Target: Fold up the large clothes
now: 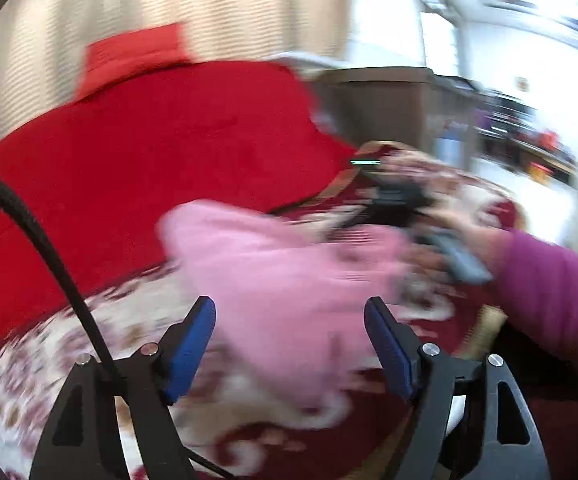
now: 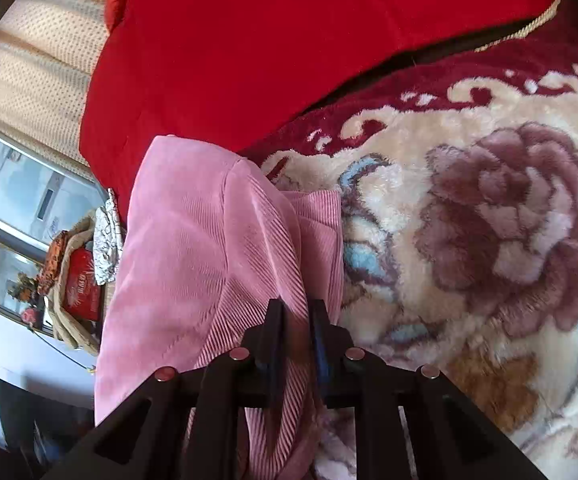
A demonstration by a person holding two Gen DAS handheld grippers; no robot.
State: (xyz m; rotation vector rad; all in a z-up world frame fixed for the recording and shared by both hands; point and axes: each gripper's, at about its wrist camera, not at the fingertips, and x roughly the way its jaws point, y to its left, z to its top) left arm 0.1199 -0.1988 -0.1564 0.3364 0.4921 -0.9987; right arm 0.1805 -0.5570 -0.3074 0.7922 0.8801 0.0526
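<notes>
A pink ribbed garment [image 1: 289,264] lies bunched on a floral plush blanket [image 1: 49,360], blurred in the left wrist view. My left gripper [image 1: 289,304] stands open just above its near edge, the blue pads [image 1: 193,336] wide apart and not touching the cloth. In the right wrist view the pink garment [image 2: 193,240] runs in a long fold toward the camera. My right gripper [image 2: 297,306] is shut on a fold of it. The right gripper [image 1: 393,200] also shows as a dark blur beyond the garment, held by a hand in a magenta sleeve [image 1: 549,280].
A plain red quilt [image 2: 289,40] covers the bed behind the floral blanket [image 2: 489,220]. Beige curtains [image 1: 169,8] hang at the back. A brown cabinet [image 1: 389,104] and cluttered shelves stand at the right. A bag holding a red box [image 2: 83,288] sits beside the bed.
</notes>
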